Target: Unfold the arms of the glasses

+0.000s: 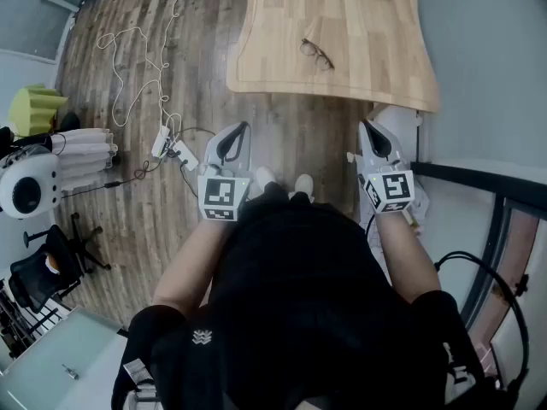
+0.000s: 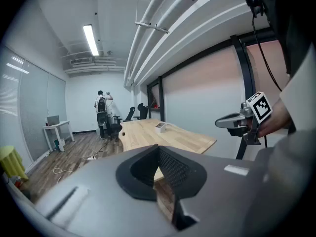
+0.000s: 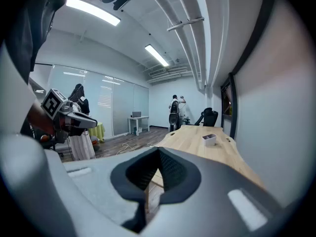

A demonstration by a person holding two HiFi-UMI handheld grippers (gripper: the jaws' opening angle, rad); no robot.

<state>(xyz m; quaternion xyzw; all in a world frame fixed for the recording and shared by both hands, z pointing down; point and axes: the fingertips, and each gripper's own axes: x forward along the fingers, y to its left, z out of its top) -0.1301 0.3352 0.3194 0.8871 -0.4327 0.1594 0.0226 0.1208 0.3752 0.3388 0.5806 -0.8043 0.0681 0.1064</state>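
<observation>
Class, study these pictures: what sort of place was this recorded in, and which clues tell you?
Most likely an office or lab workroom: a long wooden table, black office chairs at its far end, glass partition walls and strip lights on the ceiling.

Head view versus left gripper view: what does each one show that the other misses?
Only the head view shows the thin dark-framed glasses lying on the light wooden table. Only the left gripper view shows the long ceiling strip light and a distant standing person. Both show that table and the grey right gripper, jaws together.
</observation>
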